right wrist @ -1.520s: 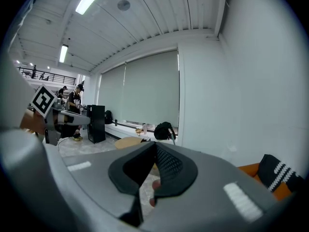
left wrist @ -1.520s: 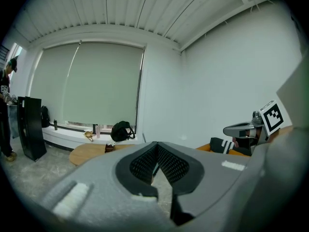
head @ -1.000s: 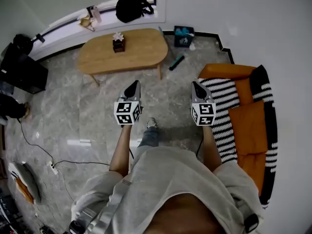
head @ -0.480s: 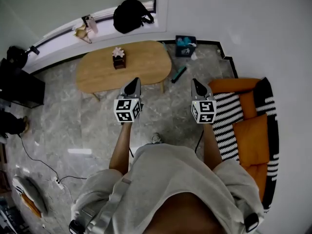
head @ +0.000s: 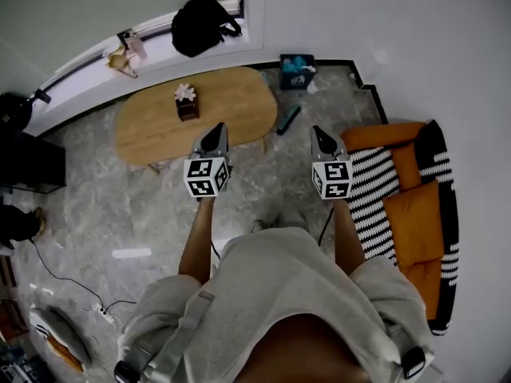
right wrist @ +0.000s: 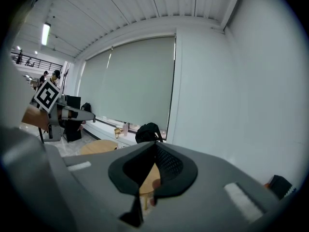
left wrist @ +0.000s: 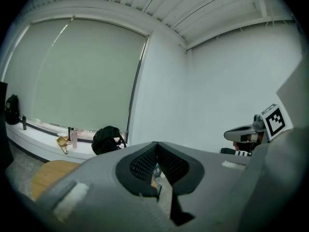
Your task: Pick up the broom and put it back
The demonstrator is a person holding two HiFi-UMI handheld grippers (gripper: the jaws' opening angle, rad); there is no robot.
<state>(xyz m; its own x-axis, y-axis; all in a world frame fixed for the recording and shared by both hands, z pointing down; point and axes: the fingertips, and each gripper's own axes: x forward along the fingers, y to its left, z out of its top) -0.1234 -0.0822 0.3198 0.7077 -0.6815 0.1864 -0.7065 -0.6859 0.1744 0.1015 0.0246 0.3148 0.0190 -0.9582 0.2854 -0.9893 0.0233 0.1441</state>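
Two risks stand out, as I judge it. The left claw (head: 217, 130) and the right claw (head: 318, 132) are both clenched on nothing, so neither can take anything until its jaws part. The broom (head: 289, 120), which I take to be the dark teal bar, lies on the floor (head: 96, 206) just off the table (head: 152, 130) and near the blue bin (head: 298, 64), well apart from both claws. The bar looks slim, hard and smooth, and the floor is glossy grey marbled stone. A closing claw could therefore skid it or roll it away under the table. Once lifted, a long stiff thing swung carelessly could strike the table's thin legs, tip the light bin, or brush the small box (head: 186, 102) on the oval pale-wood top. To the right sits a soft orange sofa (head: 415, 214) with a black-and-white striped knit throw (head: 371, 190).
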